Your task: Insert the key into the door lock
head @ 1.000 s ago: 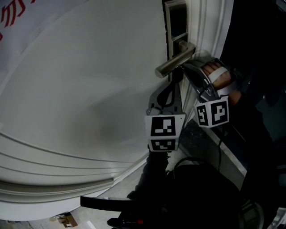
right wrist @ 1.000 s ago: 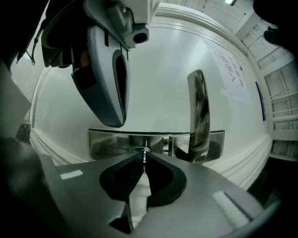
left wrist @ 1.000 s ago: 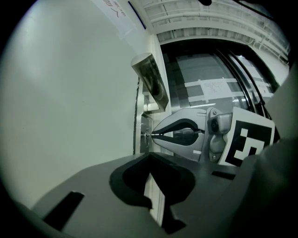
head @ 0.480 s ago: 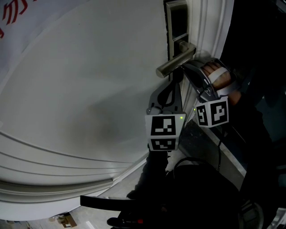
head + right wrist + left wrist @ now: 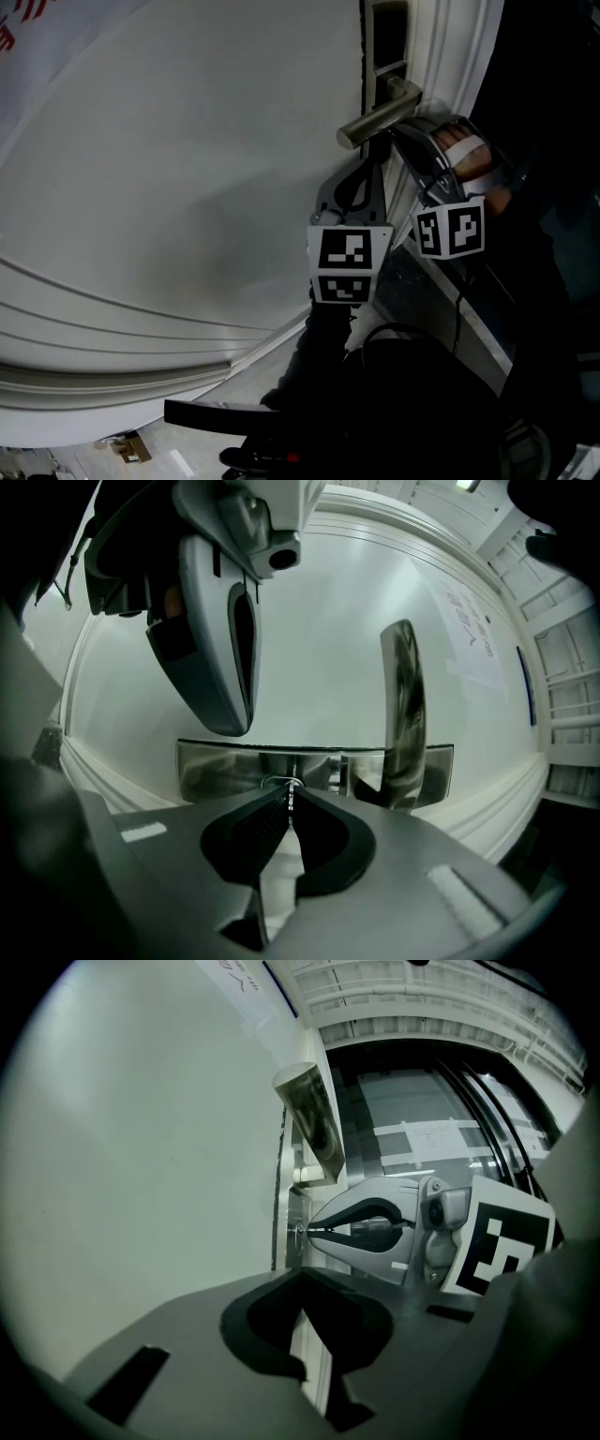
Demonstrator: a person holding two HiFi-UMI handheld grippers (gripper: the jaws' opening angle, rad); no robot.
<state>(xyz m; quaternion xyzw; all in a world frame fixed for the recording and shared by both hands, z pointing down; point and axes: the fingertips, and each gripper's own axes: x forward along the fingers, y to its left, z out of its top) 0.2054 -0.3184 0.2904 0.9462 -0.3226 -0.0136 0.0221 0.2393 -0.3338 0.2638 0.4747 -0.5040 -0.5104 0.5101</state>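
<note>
The job is near its end, or at least at its last step. The right gripper (image 5: 289, 795) has its jaws pinched tight on the key (image 5: 291, 802), which shows only as a thin bright sliver at the jaw tips, low in the middle of the right gripper view. That sliver points straight at the round keyhole (image 5: 279, 782) in the steel lock plate (image 5: 216, 766), and the jaw tips sit just beside the plate. In the left gripper view, the same gripper comes in from the right of the frame with its nose against the lock. I would judge the blade to be at the mouth of the keyhole and perhaps already partly in. How deep it sits cannot be told, because the jaws cover it.

The left gripper (image 5: 302, 1277) takes no part. Its jaws are drawn together with nothing between them, and it hangs just beside the lock, under the lever handle (image 5: 380, 120) in the upper right of the head view. The white door (image 5: 187, 187) fills the left of that view.

What is left, as I read it, is to push the key fully home and then let go.
</note>
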